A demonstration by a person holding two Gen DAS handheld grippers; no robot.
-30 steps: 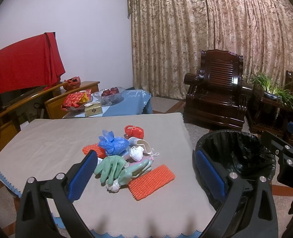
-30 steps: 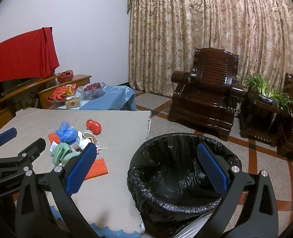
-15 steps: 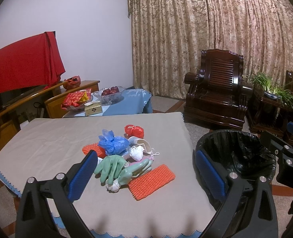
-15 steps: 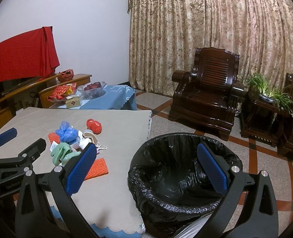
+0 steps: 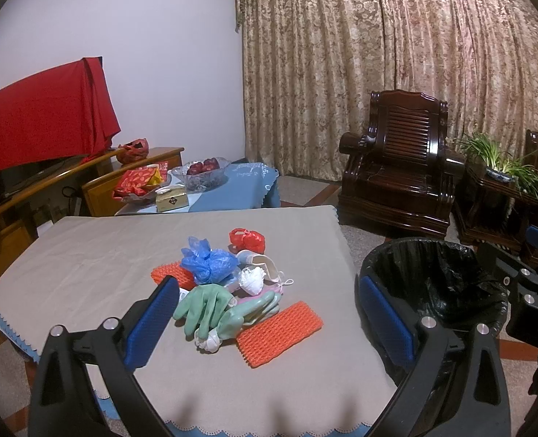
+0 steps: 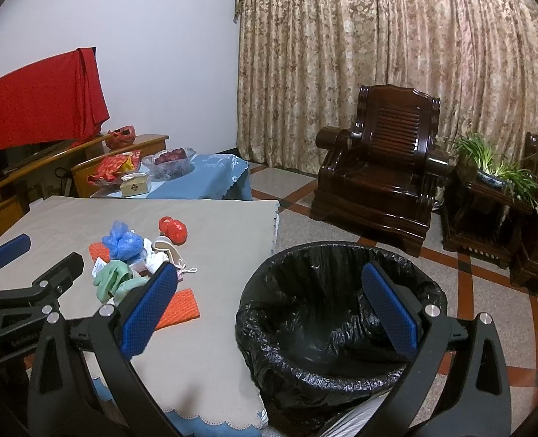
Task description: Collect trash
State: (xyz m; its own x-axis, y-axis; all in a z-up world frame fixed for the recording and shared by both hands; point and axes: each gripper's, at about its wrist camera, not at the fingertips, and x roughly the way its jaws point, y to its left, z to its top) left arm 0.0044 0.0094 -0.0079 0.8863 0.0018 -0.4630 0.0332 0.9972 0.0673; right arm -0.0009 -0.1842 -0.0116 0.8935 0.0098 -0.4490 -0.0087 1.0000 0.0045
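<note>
Nothing is collected yet, it seems: both your left tongs (image 5: 265, 311) and right tongs (image 6: 269, 300) gape, unloaded. Reach toward twelve o'clock for the orange foam net (image 5: 280, 327), then the bin (image 6: 341, 313).

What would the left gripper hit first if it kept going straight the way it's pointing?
Most likely the orange foam net lying nearest on the table, with the green gloves just beside it. The left gripper is open; depth is hard to judge.
</note>
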